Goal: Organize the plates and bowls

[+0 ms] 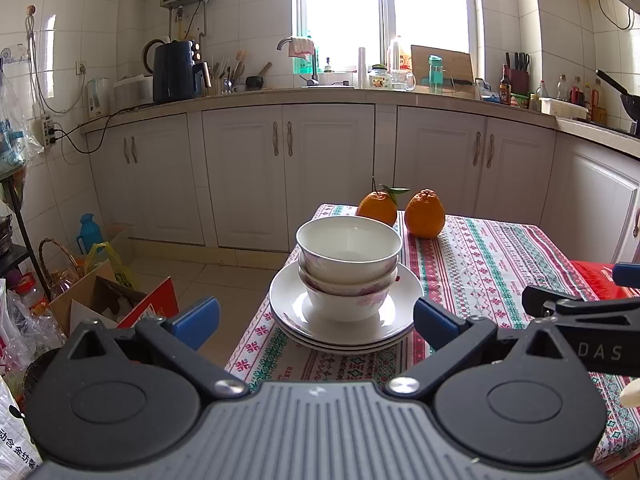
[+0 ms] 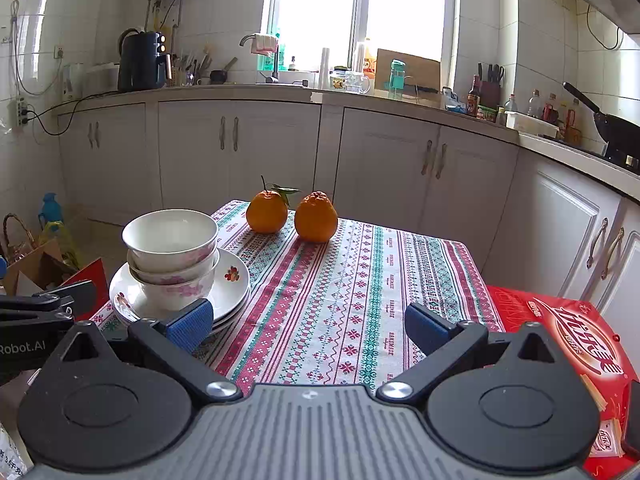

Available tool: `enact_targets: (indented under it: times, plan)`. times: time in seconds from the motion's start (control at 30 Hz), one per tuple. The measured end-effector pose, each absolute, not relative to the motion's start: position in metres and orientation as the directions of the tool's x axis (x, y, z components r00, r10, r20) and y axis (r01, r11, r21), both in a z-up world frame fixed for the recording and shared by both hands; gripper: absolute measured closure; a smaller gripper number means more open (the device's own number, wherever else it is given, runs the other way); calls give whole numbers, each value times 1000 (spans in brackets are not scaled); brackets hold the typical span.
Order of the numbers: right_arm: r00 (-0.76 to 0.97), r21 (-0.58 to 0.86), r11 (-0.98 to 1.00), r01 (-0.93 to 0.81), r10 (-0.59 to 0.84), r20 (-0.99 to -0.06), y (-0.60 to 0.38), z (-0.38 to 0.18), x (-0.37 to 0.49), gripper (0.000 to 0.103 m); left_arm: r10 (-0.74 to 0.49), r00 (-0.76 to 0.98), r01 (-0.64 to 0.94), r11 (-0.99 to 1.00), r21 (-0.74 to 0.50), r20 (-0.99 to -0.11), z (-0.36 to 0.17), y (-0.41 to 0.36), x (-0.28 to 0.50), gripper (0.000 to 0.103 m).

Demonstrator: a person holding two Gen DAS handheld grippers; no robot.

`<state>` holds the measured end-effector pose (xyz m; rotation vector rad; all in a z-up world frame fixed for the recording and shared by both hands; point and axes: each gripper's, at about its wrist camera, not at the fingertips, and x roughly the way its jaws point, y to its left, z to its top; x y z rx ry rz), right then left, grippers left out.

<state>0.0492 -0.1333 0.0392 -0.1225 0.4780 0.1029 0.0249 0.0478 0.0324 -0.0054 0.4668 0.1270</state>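
Nested white bowls with pink flowers (image 1: 348, 268) stand on a stack of white plates (image 1: 288, 304) at the left near corner of a table with a patterned cloth (image 1: 492, 264). My left gripper (image 1: 316, 320) is open and empty, just in front of the stack, its blue pads either side of it. In the right wrist view the bowls (image 2: 172, 256) and plates (image 2: 234, 284) are at the left. My right gripper (image 2: 308, 326) is open and empty over the cloth (image 2: 340, 292), to the right of the stack.
Two oranges (image 1: 424, 214) (image 2: 316, 218) sit at the table's far edge. A red box (image 2: 576, 344) lies at the right of the table. Cardboard boxes and bags (image 1: 108, 300) crowd the floor at the left. White cabinets (image 1: 288, 168) stand beyond.
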Motion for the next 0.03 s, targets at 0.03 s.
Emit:
enact_targets:
  times: [0.03]
  plan:
    - [883, -92, 988, -127, 70, -465, -133, 39, 49, 0, 121, 886, -123, 992, 25, -448, 32, 47, 25, 1]
